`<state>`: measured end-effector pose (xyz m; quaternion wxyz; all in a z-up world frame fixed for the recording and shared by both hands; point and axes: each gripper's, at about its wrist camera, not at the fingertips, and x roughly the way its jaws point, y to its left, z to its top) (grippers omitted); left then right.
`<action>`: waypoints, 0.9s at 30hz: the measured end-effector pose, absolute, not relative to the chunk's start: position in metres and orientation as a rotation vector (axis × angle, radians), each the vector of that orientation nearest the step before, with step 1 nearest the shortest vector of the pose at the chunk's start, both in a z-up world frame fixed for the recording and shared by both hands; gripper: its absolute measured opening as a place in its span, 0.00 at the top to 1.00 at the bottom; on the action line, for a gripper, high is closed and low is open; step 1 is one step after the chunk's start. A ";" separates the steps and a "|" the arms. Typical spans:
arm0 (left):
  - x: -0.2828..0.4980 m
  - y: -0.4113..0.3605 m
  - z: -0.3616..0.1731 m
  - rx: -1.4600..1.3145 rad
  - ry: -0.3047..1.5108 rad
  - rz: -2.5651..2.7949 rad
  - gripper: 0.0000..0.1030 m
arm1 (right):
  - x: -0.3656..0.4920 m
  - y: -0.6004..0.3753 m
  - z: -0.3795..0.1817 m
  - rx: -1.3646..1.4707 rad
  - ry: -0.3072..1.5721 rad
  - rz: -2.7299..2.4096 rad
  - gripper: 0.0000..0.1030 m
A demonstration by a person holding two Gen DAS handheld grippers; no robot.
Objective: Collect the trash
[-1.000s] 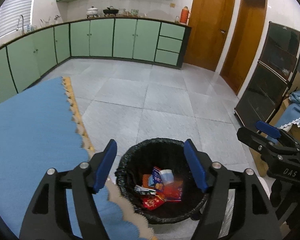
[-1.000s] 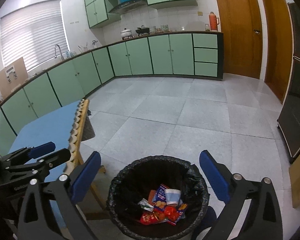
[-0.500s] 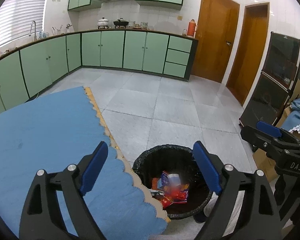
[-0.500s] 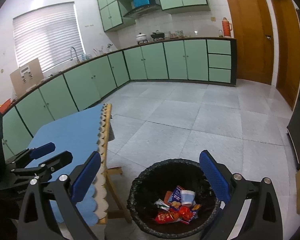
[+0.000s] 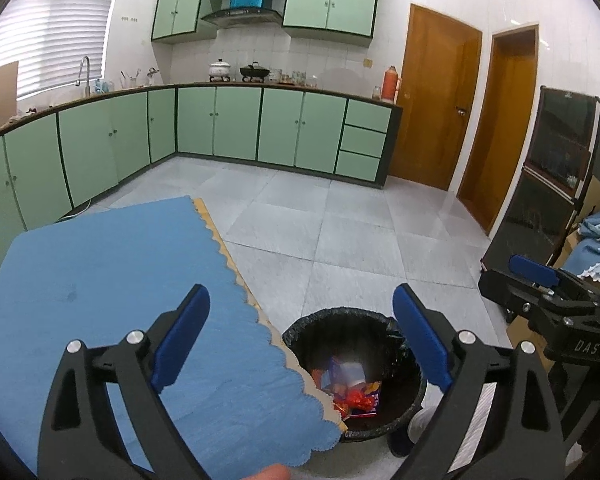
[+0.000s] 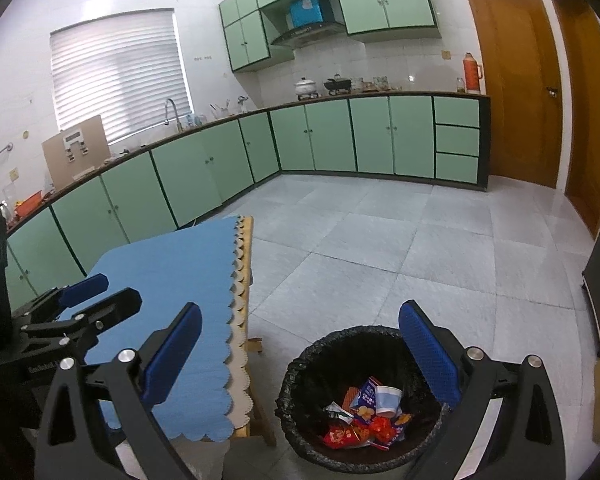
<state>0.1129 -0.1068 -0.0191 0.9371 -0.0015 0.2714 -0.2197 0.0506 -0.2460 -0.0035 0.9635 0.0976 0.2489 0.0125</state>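
A black-lined trash bin [image 5: 308,332] [image 6: 300,364] stands on the floor beside the table. It holds red and blue snack wrappers [image 5: 354,394] [image 6: 360,432] and a white paper cup [image 6: 388,398]. My left gripper [image 5: 300,340] is open and empty, above the table's corner and the bin. My right gripper [image 6: 300,356] is open and empty, above the bin's left side. Each gripper also shows in the other's view, the right one [image 5: 536,276] and the left one [image 6: 84,286].
A table with a blue scalloped cloth [image 5: 100,280] [image 6: 172,280] stands left of the bin. Green kitchen cabinets [image 5: 240,128] line the back and left walls. Wooden doors [image 5: 440,96] and a dark glass cabinet [image 5: 548,184] stand at the right. The floor is grey tile [image 6: 420,248].
Both grippers have risen and drawn back from the bin, so it sits lower and smaller in view. The left one has shifted over the table. Both stay open.
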 end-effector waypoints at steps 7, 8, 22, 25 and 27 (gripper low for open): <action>0.100 -0.099 -0.009 0.003 0.519 -0.444 0.12 | 0.043 -0.237 0.007 0.179 0.478 0.045 0.06; 0.098 -0.098 -0.007 0.004 0.515 -0.442 0.12 | 0.041 -0.235 0.008 0.176 0.475 0.047 0.06; 0.081 -0.081 0.003 0.004 0.471 -0.427 0.10 | 0.030 -0.218 0.021 0.143 0.437 0.070 0.06; 0.080 -0.078 0.005 0.001 0.466 -0.424 0.10 | 0.028 -0.216 0.022 0.136 0.433 0.073 0.06; 0.078 -0.076 0.005 -0.002 0.463 -0.423 0.10 | 0.028 -0.214 0.023 0.132 0.431 0.075 0.06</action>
